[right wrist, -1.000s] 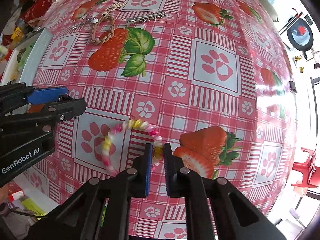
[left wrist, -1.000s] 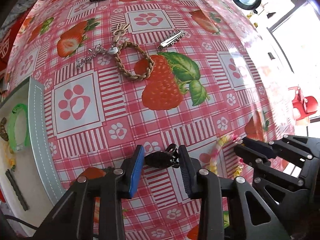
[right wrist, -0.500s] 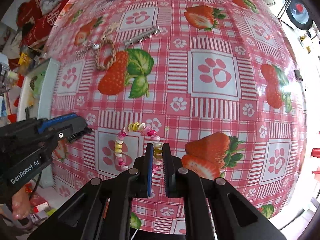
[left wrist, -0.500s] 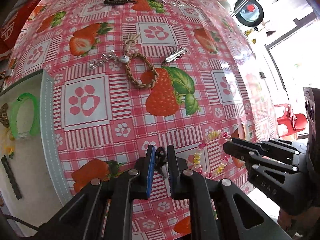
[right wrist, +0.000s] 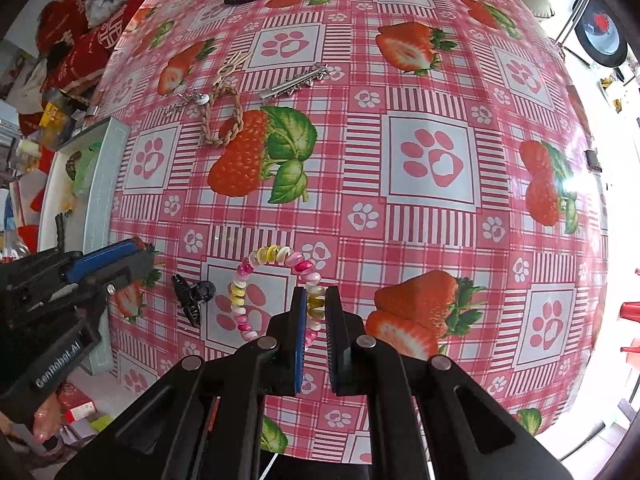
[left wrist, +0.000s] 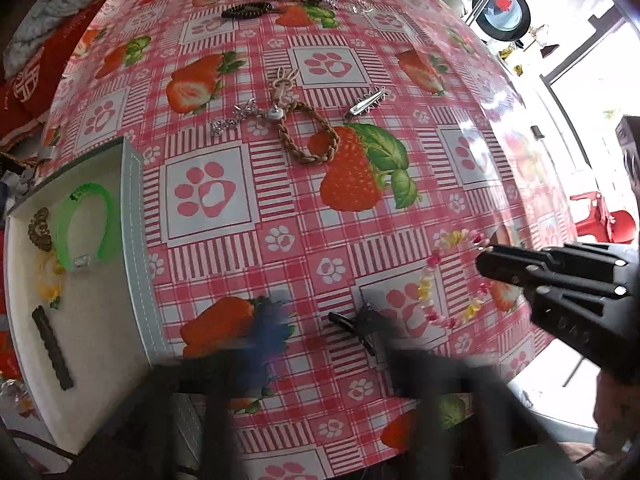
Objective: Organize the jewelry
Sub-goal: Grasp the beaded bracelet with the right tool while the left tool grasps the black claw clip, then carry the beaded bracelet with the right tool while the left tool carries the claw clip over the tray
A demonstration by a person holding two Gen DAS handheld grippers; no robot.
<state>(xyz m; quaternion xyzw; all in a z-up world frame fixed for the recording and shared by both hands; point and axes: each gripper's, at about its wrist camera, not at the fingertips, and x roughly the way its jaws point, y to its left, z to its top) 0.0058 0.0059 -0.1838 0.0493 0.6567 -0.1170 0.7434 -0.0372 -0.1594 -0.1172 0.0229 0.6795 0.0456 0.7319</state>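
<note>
**Holding a bead bracelet near the table edge**

The right gripper (right wrist: 316, 296) is closed to a narrow gap on one side of the bead bracelet (right wrist: 244, 300), with a few beads pinched between the pads. The rest of the loop lies or hangs free toward 10 o'clock over the tablecloth (right wrist: 432, 160). The left gripper (right wrist: 116, 268) is seen at 9 o'clock. Its own view is smeared by blur, so the spread of its fingers cannot be told. The black claw clip (right wrist: 192, 296) lies on the cloth just beside it, and nothing grips it.

Several risks are judged from this. Only a small part of the bracelet is held, so the smooth beads could slip out if it is swung. The loose loop could be dragged across the clip and snag on it or knock it. The two grippers are near each other, and a collision is likely if both are steered to the tray (left wrist: 136, 240) at once.

The near table edge lies at 6 o'clock, close under both grippers, so anything let go there may roll off. The tray sits at 9 o'clock, and its raised rim must be cleared. It already holds a green bangle (left wrist: 88, 224) and other small pieces, though bare floor shows at its near end. Open cloth is left toward 12 and 2 o'clock, short of the braided cord (left wrist: 316, 136) and the metal hair clip (left wrist: 366, 102).
</note>
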